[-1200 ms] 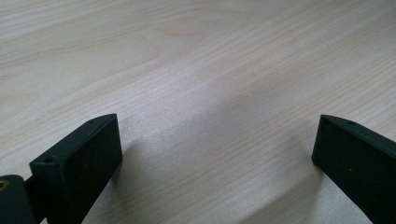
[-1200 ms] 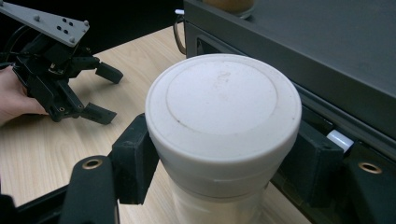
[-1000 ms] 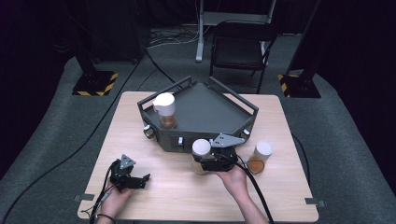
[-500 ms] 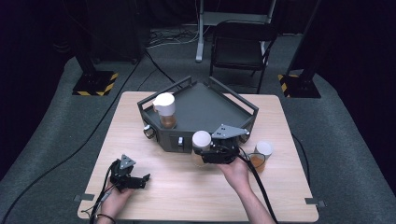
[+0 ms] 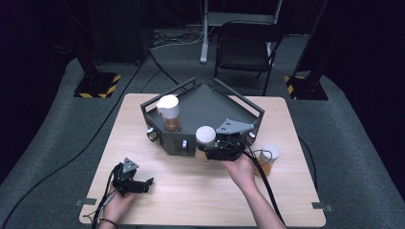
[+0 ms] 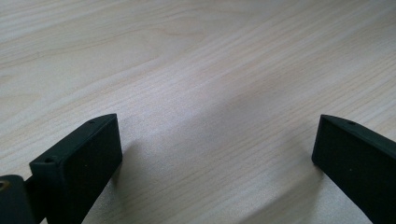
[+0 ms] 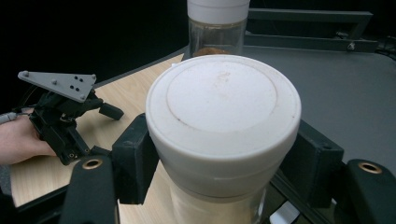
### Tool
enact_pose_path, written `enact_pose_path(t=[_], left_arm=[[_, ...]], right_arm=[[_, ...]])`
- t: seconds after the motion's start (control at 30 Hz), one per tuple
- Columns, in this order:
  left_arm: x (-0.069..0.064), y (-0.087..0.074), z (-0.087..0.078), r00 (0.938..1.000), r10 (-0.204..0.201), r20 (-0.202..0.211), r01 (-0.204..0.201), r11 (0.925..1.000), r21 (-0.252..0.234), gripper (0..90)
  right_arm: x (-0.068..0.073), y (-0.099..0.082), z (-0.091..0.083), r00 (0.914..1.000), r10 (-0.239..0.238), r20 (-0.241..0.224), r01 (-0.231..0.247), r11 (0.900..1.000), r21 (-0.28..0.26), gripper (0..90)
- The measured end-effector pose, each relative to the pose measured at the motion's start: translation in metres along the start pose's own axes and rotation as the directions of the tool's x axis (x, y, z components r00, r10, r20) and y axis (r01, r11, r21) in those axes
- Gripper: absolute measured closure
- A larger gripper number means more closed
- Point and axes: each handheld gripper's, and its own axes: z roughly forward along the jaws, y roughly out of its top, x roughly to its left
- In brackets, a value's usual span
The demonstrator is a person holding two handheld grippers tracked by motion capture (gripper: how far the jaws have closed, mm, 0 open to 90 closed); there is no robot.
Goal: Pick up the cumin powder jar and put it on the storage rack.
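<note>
Near the front left corner of the wooden table [image 5: 157, 186], the left gripper [image 5: 143, 184] rested low on the tabletop in the person's left hand [image 5: 116, 206], its grey three-cornered plate on top. In the left gripper view its two black jaws stood wide apart over bare wood grain, with nothing between them.

Further right, a dark grey angular tray [image 5: 210, 102] with raised rails sat at the middle of the table toward the far edge. In the tray's left corner stood a glass jar with a white lid [image 5: 168, 112], upright, with brown contents in its lower part; the right gripper view showed it behind the held jar.

At the tray's front edge, the right gripper [image 5: 210, 150] was clamped on a second white-lidded jar [image 5: 206, 138], one jaw pressed against each side just under the lid. In the right gripper view that lid [image 7: 223, 107] was round, with a faint ring on its top, and the glass body ran down below the jaws. Whether the jar's base touched the table or the tray could not be told. The person's right hand [image 5: 241, 170] held the gripper from the front.

Just right of that hand, near the table's right edge, a third white-lidded jar [image 5: 266, 160] with brown contents stood upright on the wood, with the gripper's black cable crossing in front of it.
</note>
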Motion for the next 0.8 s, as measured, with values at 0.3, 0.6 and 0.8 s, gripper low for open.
enact_pose_path(t=[0.3,0.6,0.8], left_arm=[[0.0,0.0,0.0,1.0,0.001,0.0,-0.001,1.0,0.0,1.0],[0.0,0.0,0.0,1.0,0.001,0.001,-0.001,1.0,0.0,1.0],[0.0,0.0,0.0,1.0,0.001,0.001,-0.001,1.0,0.0,0.9]], right_arm=[[-0.004,0.01,-0.003,0.9998,0.021,0.004,-0.021,0.9996,-0.02,33.1],[-0.009,0.018,-0.006,0.9991,0.039,0.015,-0.039,0.9985,-0.04,33.1],[-0.012,0.025,-0.009,0.9986,0.049,0.018,-0.048,0.9974,-0.054,33.1]])
